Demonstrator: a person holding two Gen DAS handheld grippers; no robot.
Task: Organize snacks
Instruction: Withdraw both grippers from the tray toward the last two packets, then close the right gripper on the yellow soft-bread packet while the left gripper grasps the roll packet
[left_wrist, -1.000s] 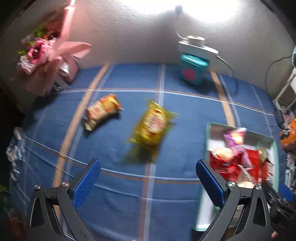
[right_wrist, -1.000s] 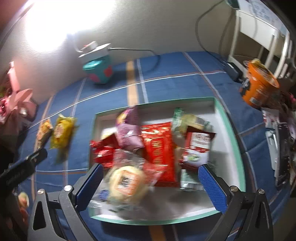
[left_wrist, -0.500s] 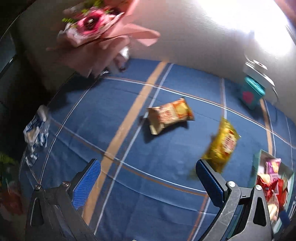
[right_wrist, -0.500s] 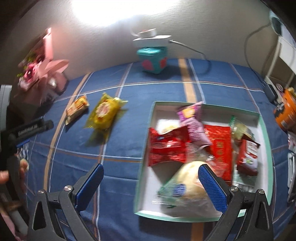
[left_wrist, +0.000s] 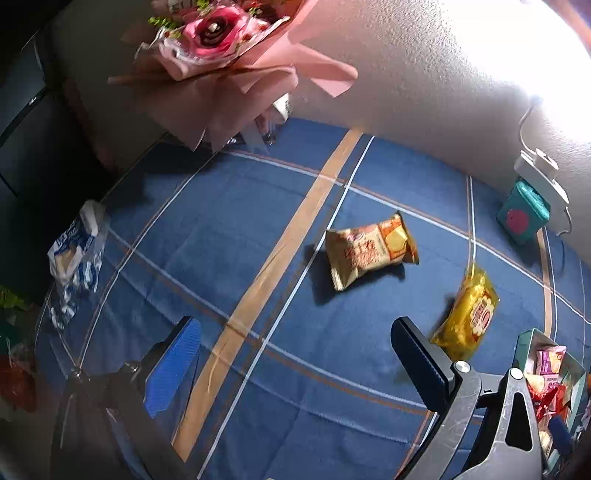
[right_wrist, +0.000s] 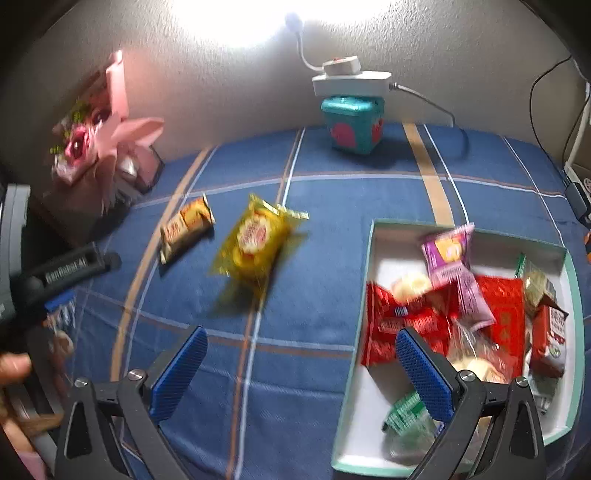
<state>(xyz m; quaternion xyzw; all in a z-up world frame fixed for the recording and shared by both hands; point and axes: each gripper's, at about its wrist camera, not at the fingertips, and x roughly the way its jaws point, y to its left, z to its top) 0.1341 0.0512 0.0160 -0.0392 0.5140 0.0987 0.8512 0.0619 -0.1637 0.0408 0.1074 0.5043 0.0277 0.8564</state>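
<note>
2 claws hang with their blue pads spread wide and nothing between them: the left claw (left_wrist: 295, 363) over the blue plaid cloth (left_wrist: 229, 229) on the bench, the right claw (right_wrist: 301, 363) over the same cloth at the left rim of the snack box (right_wrist: 369, 280).

Nearest the right claw, that white box with a teal rim holds a jumble of packets: a green-printed clear packet (right_wrist: 404, 413) by the near wall, red packets (right_wrist: 402, 325) in the middle, a purple packet (right_wrist: 452, 254) toward the far wall and a small red-and-white carton (right_wrist: 552, 332) at the right side. In the left wrist view the box shows only as a sliver at the lower right edge.

Further out, 2 snacks lie loose on the cloth, outside the box and to its left. The yellow packet (left_wrist: 467, 314) (right_wrist: 256, 238) sits just beyond the left claw's right pad. The orange-and-tan packet (left_wrist: 371, 249) (right_wrist: 186, 227) lies near it, further from the box, and apart from it.

At the left edge of the cloth lies a blue-and-white wrapper (left_wrist: 74, 251). By the wall stand a teal tin (right_wrist: 352, 123) carrying a white power strip (right_wrist: 351, 79), and a pink-wrapped bouquet (left_wrist: 221, 62) in the far left corner.
</note>
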